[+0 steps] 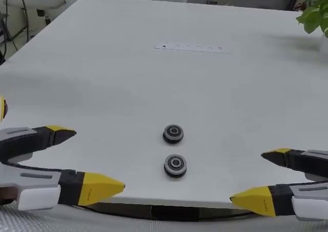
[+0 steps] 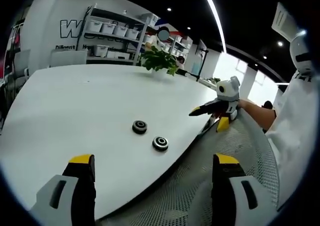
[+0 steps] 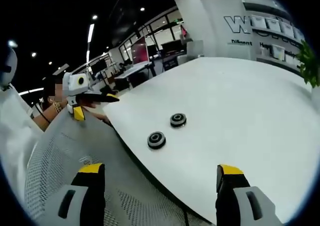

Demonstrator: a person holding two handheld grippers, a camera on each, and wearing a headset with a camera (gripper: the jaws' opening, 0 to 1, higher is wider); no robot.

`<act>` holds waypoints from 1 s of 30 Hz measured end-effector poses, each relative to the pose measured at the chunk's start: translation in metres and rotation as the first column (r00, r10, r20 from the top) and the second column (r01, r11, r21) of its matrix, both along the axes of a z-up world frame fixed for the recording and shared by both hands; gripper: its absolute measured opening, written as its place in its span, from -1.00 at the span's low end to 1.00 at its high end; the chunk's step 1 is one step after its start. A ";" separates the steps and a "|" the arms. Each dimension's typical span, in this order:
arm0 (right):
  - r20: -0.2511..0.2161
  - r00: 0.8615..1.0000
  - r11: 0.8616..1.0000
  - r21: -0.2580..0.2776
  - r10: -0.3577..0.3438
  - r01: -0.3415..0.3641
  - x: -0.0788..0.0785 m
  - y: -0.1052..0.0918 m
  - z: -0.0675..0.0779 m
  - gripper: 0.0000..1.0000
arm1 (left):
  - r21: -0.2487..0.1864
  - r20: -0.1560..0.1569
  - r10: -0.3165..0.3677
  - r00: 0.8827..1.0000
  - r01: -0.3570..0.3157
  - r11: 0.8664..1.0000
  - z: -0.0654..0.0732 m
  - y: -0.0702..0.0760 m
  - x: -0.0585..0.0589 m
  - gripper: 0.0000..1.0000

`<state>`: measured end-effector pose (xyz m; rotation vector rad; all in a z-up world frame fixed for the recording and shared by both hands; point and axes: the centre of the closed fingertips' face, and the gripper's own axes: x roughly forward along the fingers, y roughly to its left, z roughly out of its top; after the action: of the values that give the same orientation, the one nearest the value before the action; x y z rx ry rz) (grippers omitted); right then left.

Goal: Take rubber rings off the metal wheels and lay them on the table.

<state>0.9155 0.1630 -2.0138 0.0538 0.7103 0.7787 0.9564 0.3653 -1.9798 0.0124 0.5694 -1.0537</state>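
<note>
Two metal wheels on white tabletop, open jaws to either side.
Near wheel [image 1: 175, 166] and far wheel [image 1: 173, 133] lie flat, just apart, one behind the other by the front edge of the tabletop [image 1: 154, 88]; each carries a dark rubber ring [image 1: 166, 166] around its rim, none laid off. Left gripper [image 1: 100, 160] sits at the lower left, jaws spread wide, yellow tips aimed toward the wheels and well apart from them. Right gripper [image 1: 246, 176] sits at the lower right, jaws likewise spread, tips pointing inward and clear of both wheels. Neither gripper touches anything. In each gripper view the wheels lie ahead of that gripper, in the gap between its two jaws. Also present: a printed strip [image 1: 192, 47] farther back on the tabletop; a leafy plant [image 1: 313, 8] at the far right corner.
</note>
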 end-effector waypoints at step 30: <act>0.191 0.976 0.993 -0.059 0.107 -0.098 0.014 0.021 0.045 0.84 | -0.002 0.155 -0.127 0.980 0.129 0.992 0.038 -0.017 0.003 0.95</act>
<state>0.9299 0.1844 -1.9685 -0.1029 0.5497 0.8521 0.9591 0.3478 -1.9419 0.1203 0.4258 -1.1702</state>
